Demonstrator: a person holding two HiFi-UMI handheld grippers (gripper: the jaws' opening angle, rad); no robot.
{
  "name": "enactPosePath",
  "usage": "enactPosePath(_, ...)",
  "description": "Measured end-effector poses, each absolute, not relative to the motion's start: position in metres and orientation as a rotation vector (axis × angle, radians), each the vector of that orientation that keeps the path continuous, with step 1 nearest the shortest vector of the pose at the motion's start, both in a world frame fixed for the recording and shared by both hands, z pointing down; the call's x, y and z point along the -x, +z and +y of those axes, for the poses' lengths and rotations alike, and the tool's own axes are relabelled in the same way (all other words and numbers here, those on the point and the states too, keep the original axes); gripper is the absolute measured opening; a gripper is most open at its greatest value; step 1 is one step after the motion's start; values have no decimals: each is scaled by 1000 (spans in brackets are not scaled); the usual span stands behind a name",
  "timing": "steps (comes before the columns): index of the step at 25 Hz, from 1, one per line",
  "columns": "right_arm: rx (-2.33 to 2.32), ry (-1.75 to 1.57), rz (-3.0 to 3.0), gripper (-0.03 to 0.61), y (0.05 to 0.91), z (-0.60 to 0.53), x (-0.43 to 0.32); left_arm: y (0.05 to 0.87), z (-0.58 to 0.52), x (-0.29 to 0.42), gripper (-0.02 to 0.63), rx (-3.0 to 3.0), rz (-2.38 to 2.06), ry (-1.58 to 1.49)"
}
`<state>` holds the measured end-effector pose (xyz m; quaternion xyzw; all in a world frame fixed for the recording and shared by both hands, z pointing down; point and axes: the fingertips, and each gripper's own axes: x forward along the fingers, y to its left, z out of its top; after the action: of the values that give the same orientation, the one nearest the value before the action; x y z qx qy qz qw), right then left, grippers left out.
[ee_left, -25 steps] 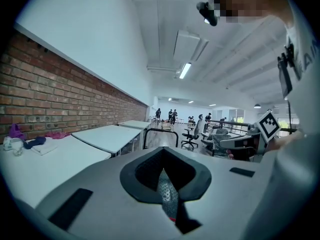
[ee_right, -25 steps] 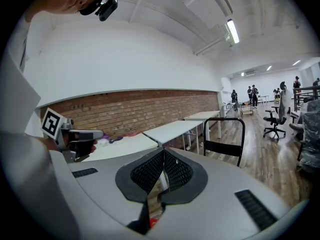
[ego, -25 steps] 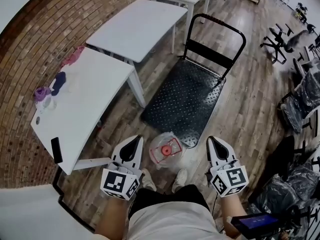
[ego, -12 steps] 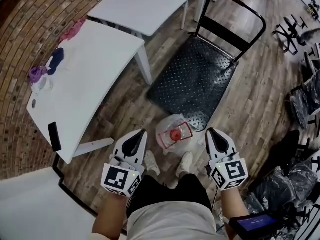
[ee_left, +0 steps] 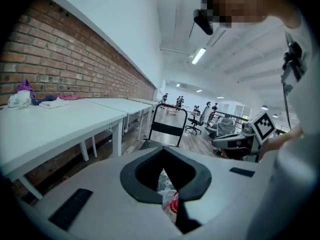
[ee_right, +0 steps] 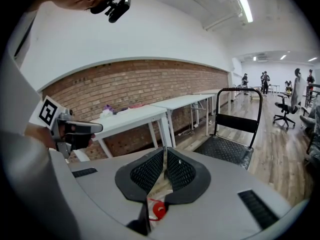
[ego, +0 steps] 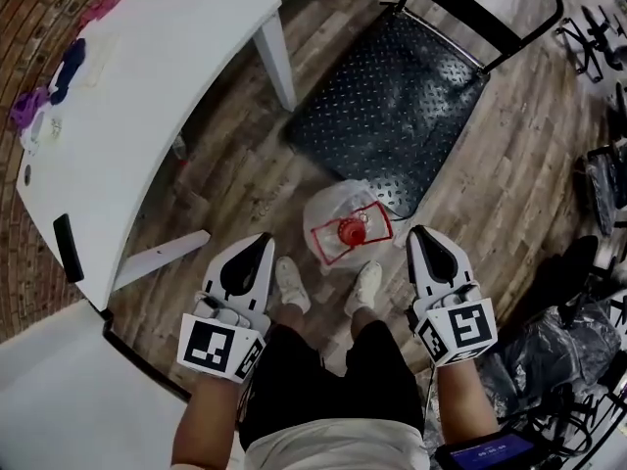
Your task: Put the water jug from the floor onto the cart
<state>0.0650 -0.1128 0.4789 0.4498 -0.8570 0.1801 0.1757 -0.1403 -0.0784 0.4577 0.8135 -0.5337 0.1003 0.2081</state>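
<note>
A clear water jug [ego: 338,225] with a red cap [ego: 351,231] and a red handle stands on the wood floor, just in front of the person's shoes. It sits at the near edge of the black cart [ego: 392,106], whose handle [ego: 480,13] is at the far end. My left gripper [ego: 263,239] hangs to the jug's left and my right gripper [ego: 419,233] to its right, both apart from it. Both are shut and hold nothing. The jug [ee_left: 170,204] shows below the left gripper [ee_left: 163,154], and its red cap [ee_right: 159,210] below the right gripper [ee_right: 165,151].
A white table [ego: 137,116] with a dark phone [ego: 69,248] and small items stands to the left, one leg [ego: 157,259] near the left gripper. The person's shoes [ego: 291,282] are between the grippers. Black bags and cables [ego: 578,351] lie at the right.
Both grippers have sunk toward the floor and now flank the jug. The head view has dropped closer, so the jug and cart look larger. Both grippers stay shut.
</note>
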Motion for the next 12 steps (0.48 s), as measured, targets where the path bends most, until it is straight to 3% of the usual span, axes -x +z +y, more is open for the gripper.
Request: enactPosePath(12, -1181, 590, -2355, 27, 574, -86, -51, 527, -67, 137, -2, -2221, -1458, 314)
